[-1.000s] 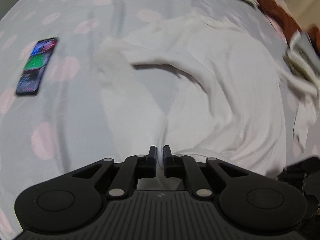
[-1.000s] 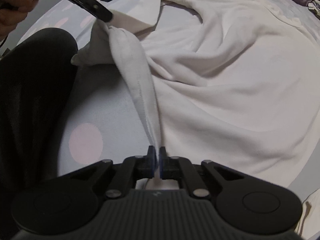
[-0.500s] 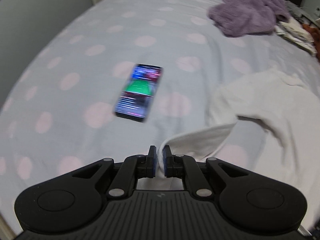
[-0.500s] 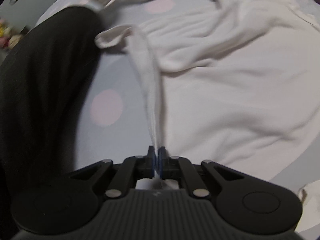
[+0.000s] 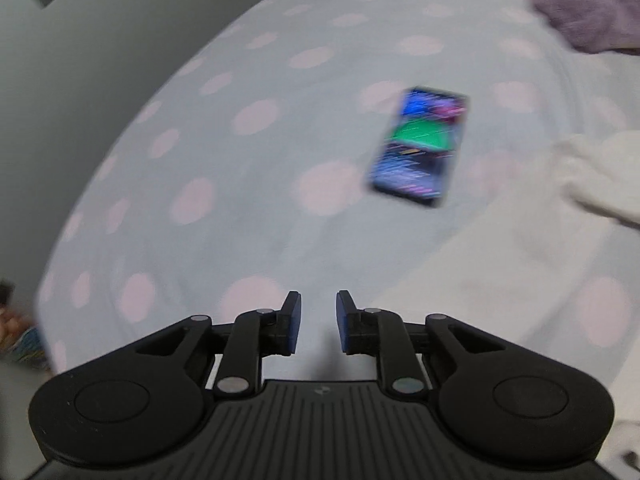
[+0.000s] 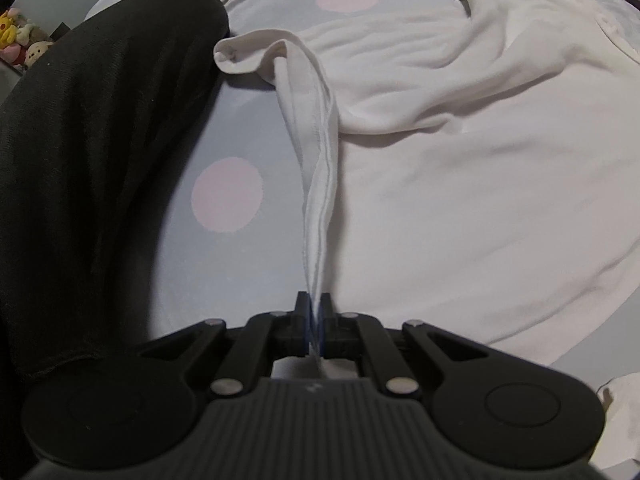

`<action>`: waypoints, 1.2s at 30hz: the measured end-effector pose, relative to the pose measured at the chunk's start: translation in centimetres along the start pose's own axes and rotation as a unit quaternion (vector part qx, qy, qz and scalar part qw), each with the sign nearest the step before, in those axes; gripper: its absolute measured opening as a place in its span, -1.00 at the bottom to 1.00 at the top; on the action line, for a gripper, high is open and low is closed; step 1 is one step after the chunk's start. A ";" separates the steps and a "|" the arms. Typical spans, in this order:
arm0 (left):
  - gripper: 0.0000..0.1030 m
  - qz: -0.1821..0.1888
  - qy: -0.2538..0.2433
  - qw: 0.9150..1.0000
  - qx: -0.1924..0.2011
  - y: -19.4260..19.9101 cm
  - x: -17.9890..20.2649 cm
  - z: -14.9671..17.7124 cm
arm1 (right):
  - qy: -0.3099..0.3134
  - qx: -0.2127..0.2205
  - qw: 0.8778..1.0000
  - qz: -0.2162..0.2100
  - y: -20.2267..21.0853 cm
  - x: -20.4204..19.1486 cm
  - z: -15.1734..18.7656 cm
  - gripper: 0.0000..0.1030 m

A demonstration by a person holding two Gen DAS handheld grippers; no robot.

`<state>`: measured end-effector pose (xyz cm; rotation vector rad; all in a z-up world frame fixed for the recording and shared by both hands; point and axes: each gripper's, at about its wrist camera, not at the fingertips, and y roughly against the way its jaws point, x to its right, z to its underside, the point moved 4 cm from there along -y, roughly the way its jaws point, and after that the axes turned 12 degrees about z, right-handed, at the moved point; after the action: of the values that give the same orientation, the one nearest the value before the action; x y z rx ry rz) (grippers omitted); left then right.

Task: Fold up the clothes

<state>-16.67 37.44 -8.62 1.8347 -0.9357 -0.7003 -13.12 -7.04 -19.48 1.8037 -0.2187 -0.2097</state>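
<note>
**A:** Still early, I judge. Nearest, right gripper (image 6: 316, 312): jaws clenched on a thin edge of the white top (image 6: 460, 168), lifting it in a narrow strip. No neat fold visible anywhere yet.

**B:** Left gripper (image 5: 316, 320)?

**A:** Jaws opening, nothing between them. Below is only bedsheet (image 5: 240, 208), pale with pink dots. Picture blurred.

**B:** So what's done, what's left?

**A:** Done: top roughly spread on the bed, one edge in hand. Left, as I read it: smoothing, folding sleeves in, folding the body over. Most of the job.

**B:** Where does the top lie?

**A:** On the bedsheet, in front of and to the right of the right gripper, beside the person's dark trouser leg (image 6: 100, 140). Soft, creased, a rolled fold near the leg, wrinkles fanning across the body. Its far part shows at the right edge of the left view.

**B:** Further out?

**A:** Phone (image 5: 420, 148), screen lit, flat on the sheet near the top's edge, not touching. Beyond, a purple garment (image 5: 592, 12) in a heap, unfolded.
</note>
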 end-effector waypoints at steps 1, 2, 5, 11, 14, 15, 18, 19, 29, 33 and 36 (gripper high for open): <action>-0.66 0.032 -0.013 0.999 0.012 0.6 1.3 0.1 | 0.000 0.000 1.000 0.001 -0.1 0.0 0.0 -0.91; -0.55 0.071 -0.030 0.997 0.021 1.1 2.9 0.2 | 0.001 0.000 1.000 0.002 -0.2 -0.1 -0.1 -0.91; -0.08 0.191 -0.124 0.973 -0.031 1.6 9.4 2.2 | 0.007 0.001 1.000 0.005 -0.2 -0.5 -0.2 -0.92; 0.00 0.288 -0.328 0.896 -0.084 2.9 19.7 7.8 | -0.015 0.008 1.000 0.019 0.6 0.6 0.2 -0.91; 0.04 0.254 -0.397 0.875 -0.107 2.0 21.8 10.3 | -0.021 0.004 1.000 0.021 0.6 1.0 0.8 -0.91; 0.04 0.242 -0.418 0.868 -0.111 2.0 22.4 11.2 | -0.022 0.002 1.000 0.021 0.6 1.1 0.9 -0.91; 0.05 0.231 -0.462 0.848 -0.116 2.3 23.1 13.6 | -0.027 0.003 0.999 0.021 0.4 1.1 0.8 -0.91; 0.04 0.229 -0.475 0.841 -0.118 2.3 23.4 14.3 | -0.030 0.004 0.999 0.020 0.5 1.1 0.8 -0.91; 0.03 0.175 -0.549 0.809 -0.116 0.5 23.3 16.5 | -0.053 0.012 0.998 0.007 1.4 2.0 0.8 -0.91; -0.68 0.185 -0.544 0.808 -0.130 -0.2 22.6 16.0 | -0.058 0.009 0.998 0.010 1.6 2.0 1.3 -0.91; -0.91 0.199 -0.538 0.808 -0.136 0.0 21.9 15.5 | -0.063 0.008 0.998 0.010 1.5 2.2 1.6 -0.91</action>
<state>-16.77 11.83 -16.50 0.8132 -1.7475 -1.5471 -11.44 -9.51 -18.44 1.8057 -0.3289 -0.3072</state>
